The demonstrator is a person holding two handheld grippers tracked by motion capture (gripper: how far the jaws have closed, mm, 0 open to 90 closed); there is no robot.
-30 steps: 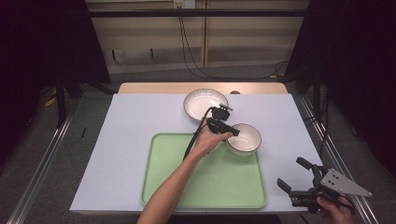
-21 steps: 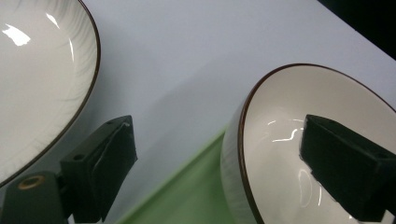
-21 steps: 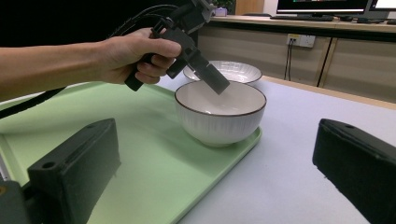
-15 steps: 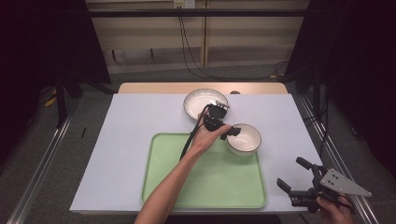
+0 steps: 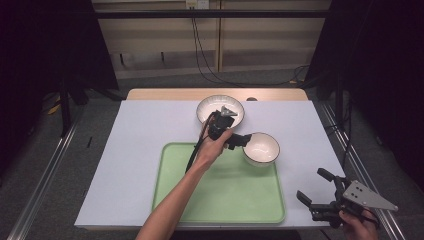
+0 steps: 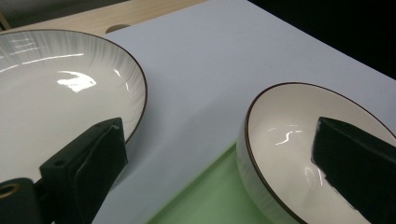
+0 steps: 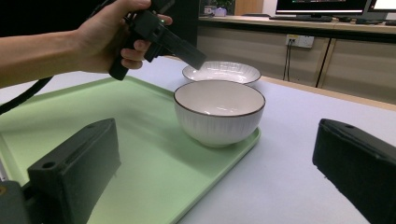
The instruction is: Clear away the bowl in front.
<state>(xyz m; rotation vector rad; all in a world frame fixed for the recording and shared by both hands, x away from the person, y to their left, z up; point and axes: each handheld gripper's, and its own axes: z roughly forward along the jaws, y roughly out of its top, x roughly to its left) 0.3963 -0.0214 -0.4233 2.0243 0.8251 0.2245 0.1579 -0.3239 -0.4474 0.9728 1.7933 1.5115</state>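
A small white bowl (image 5: pixel 260 149) (image 7: pixel 218 112) (image 6: pixel 289 135) with a dark rim stands on the far right corner of the green tray (image 5: pixel 220 195) (image 7: pixel 116 107). Just left of the bowl, a little above the tray, a hand holds my left gripper (image 5: pixel 243 140) (image 6: pixel 219 158). Its jaws have just been opening and stand wide with nothing between them; one jaw reaches over the bowl's rim. A wider white plate (image 5: pixel 207 107) (image 6: pixel 56 93) (image 7: pixel 222 71) lies behind on the white mat. My right gripper (image 5: pixel 315 186) (image 7: pixel 215 172) is open and empty at the table's front right corner.
The white mat (image 5: pixel 135 150) covers most of the table, with bare room to the left of the tray. A strip of wooden tabletop (image 5: pixel 165 94) shows at the far edge. The left gripper's cable (image 5: pixel 192 155) trails along the forearm over the tray.
The left gripper let go of the bowl's rim, opened wide and drew back to the left and upward. The bowl stays on the tray corner. The right gripper has not moved.
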